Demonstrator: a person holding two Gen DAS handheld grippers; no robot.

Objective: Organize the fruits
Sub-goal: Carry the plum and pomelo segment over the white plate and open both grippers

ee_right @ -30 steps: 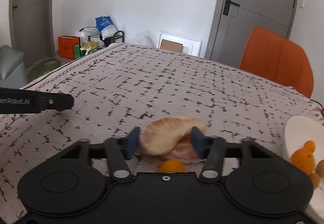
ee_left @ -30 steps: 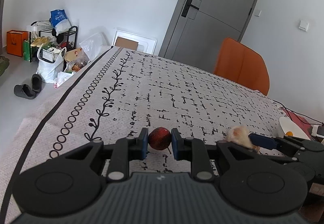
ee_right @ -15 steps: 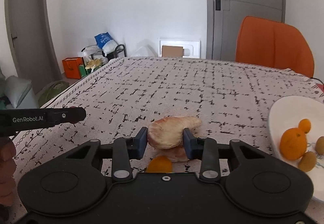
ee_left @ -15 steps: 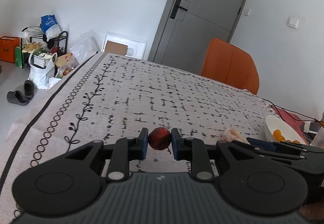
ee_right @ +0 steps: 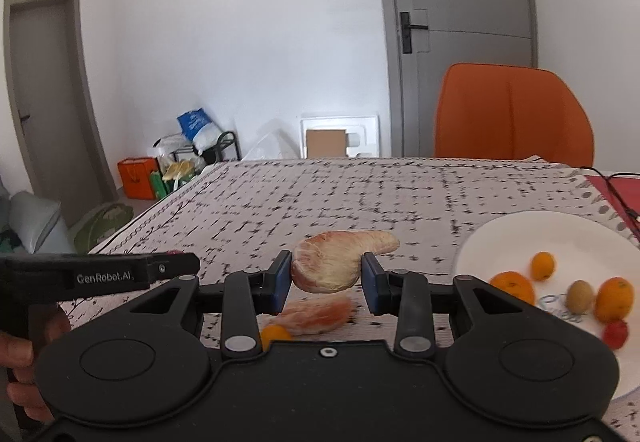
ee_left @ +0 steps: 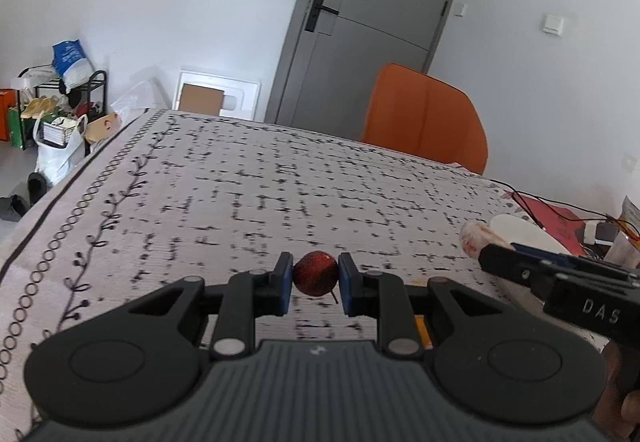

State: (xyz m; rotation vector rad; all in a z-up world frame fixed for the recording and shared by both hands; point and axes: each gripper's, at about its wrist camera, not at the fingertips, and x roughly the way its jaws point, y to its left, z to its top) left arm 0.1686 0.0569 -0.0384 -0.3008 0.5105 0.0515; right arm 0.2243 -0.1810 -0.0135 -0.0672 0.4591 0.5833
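My left gripper [ee_left: 315, 283] is shut on a small dark red fruit [ee_left: 315, 273] and holds it above the patterned tablecloth [ee_left: 240, 194]. My right gripper [ee_right: 325, 279] is shut on a pale pink pomelo segment [ee_right: 332, 260], lifted above the cloth. A second pomelo segment [ee_right: 316, 316] and a small orange fruit [ee_right: 274, 334] lie on the cloth under it. A white plate [ee_right: 532, 238] at the right holds oranges [ee_right: 514, 286], a kiwi [ee_right: 580, 296] and a small red fruit [ee_right: 615, 334]. In the left wrist view the right gripper [ee_left: 516, 262] shows at the right, near the plate [ee_left: 520, 228].
An orange chair [ee_right: 514, 114] stands at the table's far side before a grey door [ee_right: 460, 22]. A red mat with black cables [ee_left: 552, 214] lies by the plate. Bags and a shoe rack [ee_left: 60, 114] stand on the floor at the left.
Both grippers have swung right toward the plate, each carrying its fruit. The pomelo segment is lifted clear of the segment left on the cloth.
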